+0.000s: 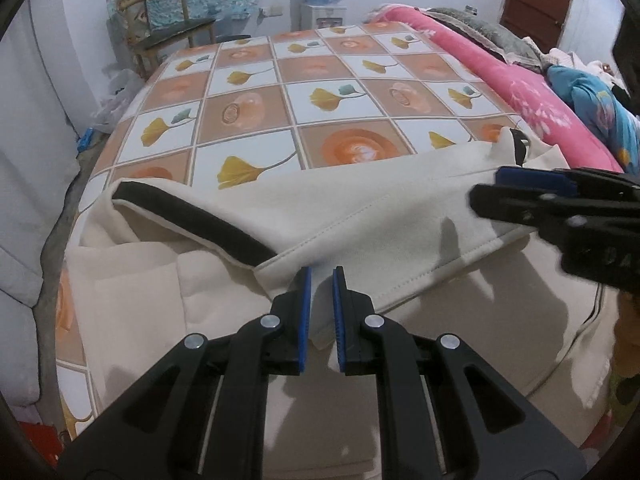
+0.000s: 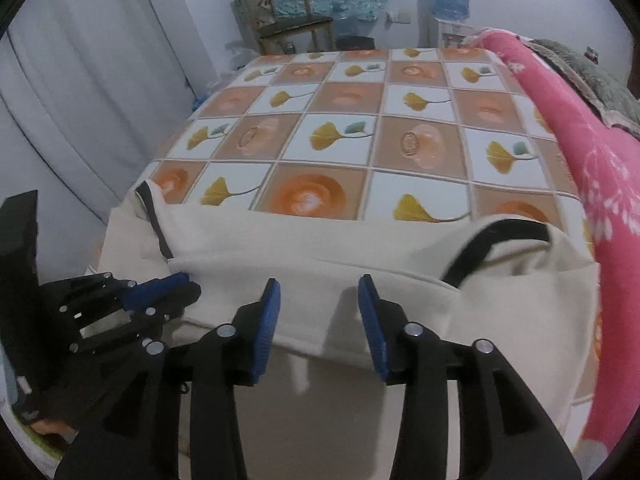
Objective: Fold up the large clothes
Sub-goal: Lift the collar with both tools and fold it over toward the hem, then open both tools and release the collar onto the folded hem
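Two black grippers with blue ribbed pads are working over a cream garment [image 1: 360,216] lying across the near end of a bed. The cloth is looking thick and soft, like fleece, with stitched hems and dark trim bands [image 1: 200,220] on its folded-in parts. In the left wrist view, the left gripper [image 1: 322,276] is sitting at lower centre, its jaws nearly pressed together and pinching a folded hem of the garment between the pads. The right gripper [image 1: 486,188] is coming in from the right edge of that view, hovering just above the cloth. In the right wrist view, the right gripper [image 2: 319,284] is standing with its jaws spread apart over the near hem, nothing pressed between the pads, while the left gripper [image 2: 188,284] is showing at lower left, closed at the cloth's edge.

Beyond the garment, the bedsheet [image 2: 340,136] is lying smooth and flat, printed in squares with yellow leaves and orange blooms, leaving broad open room toward the top of both frames. A pink blanket [image 2: 580,140] is heaped along the right edge. Pale curtains [image 2: 80,80] are hanging at left, and a wooden chair [image 2: 288,12] is standing behind the bed.
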The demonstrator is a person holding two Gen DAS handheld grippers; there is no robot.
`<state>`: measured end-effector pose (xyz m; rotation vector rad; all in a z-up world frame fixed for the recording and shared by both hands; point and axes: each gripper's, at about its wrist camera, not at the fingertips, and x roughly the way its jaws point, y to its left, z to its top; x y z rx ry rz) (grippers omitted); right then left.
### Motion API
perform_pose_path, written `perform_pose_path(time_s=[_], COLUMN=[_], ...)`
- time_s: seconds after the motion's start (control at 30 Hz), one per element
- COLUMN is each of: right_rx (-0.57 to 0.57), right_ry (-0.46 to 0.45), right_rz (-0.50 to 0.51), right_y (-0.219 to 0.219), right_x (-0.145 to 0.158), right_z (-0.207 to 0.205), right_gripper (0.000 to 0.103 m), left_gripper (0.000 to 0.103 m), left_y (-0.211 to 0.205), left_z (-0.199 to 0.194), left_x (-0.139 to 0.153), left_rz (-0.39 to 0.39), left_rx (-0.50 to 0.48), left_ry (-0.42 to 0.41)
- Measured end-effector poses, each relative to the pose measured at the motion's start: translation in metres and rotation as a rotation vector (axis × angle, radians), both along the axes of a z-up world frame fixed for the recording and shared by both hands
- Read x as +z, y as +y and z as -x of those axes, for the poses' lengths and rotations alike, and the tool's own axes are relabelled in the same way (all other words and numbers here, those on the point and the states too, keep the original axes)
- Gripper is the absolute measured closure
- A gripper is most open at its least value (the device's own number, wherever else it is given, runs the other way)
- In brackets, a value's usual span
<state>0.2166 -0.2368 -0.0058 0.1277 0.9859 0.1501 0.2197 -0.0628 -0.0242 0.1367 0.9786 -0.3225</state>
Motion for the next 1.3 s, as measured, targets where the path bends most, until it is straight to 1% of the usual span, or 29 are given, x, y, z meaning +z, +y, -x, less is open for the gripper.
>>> perform_pose_path(time_s=[0.1, 0.13, 0.3, 0.37, 0.47, 0.57, 0.63, 0.7, 0.77, 0.83, 0.93, 0.97, 1.0, 1.07, 1.13, 1.23, 1.27, 1.3], right_rx=[0.001, -0.003, -0.032, -0.041, -0.048, -0.057, -0.059, -0.058, -0.057, -0.058, -0.068, -0.075, -0.078, -0.083, -0.090, -0.092, -0.092, -0.093], right_ry=[0.044, 0.042, 0.056, 0.039, 0.022, 0.028, 0.026, 0.014, -0.005, -0.013, 0.000, 0.010, 0.020, 0.043, 0.062, 0.076, 0.077, 0.078], right_rz=[0.014, 0.002, -0.015, -0.013, 0.021, 0.049, 0.044, 0.040, 0.033, 0.016, -0.004, -0.004, -0.005, -0.008, -0.004, -0.001, 0.002, 0.010], right_y=[0.002, 0.000, -0.005, -0.008, -0.009, -0.009, -0.010, -0.011, -0.012, -0.013, -0.016, -0.017, -0.017, -0.018, -0.019, -0.020, -0.019, -0.019], right_x=[-0.019, -0.022, -0.014, -0.007, -0.002, -0.002, 0.000, 0.005, 0.012, 0.016, 0.015, 0.013, 0.011, 0.005, -0.001, -0.005, -0.006, -0.006], right_z=[-0.008, -0.008, -0.001, 0.006, 0.014, 0.020, 0.029, 0.041, 0.058, 0.073, 0.096, 0.103, 0.109, 0.123, 0.133, 0.149, 0.152, 0.155], right_gripper=[0.054, 0.054, 0.053, 0.053, 0.050, 0.050, 0.047, 0.037, 0.032, 0.031, 0.031, 0.031, 0.031, 0.031, 0.031, 0.031, 0.031, 0.031], left_gripper=[0.093, 0.093, 0.093, 0.093, 0.093, 0.093, 0.093, 0.093, 0.092, 0.091, 0.077, 0.067, 0.062, 0.058, 0.051, 0.042, 0.038, 0.036], left_y=[-0.001, -0.001, -0.002, -0.002, -0.002, -0.003, -0.003, -0.003, -0.004, -0.004, 0.000, 0.003, 0.005, 0.015, 0.032, 0.058, 0.067, 0.074], left_z=[0.000, 0.001, 0.001, 0.001, 0.001, 0.001, 0.001, 0.002, 0.003, 0.004, 0.009, 0.013, 0.017, 0.029, 0.047, 0.078, 0.088, 0.096], left_x=[-0.001, -0.001, -0.001, -0.001, -0.001, -0.001, -0.001, -0.001, -0.001, -0.001, 0.006, 0.011, 0.016, 0.026, 0.037, 0.047, 0.048, 0.048], left_rz=[-0.002, -0.004, -0.005, -0.003, -0.003, -0.010, -0.015, -0.019, -0.022, -0.024, -0.021, -0.027, -0.027, -0.007, 0.025, 0.035, 0.033, 0.031], left_rx=[0.004, 0.004, 0.004, 0.006, 0.007, 0.007, 0.009, 0.010, 0.012, 0.016, 0.030, 0.040, 0.044, 0.046, 0.057, 0.083, 0.092, 0.101], left_ry=[-0.004, -0.005, -0.006, -0.005, -0.007, -0.010, -0.013, -0.017, -0.023, -0.026, -0.026, -0.038, -0.049, -0.059, -0.066, -0.090, -0.090, -0.087])
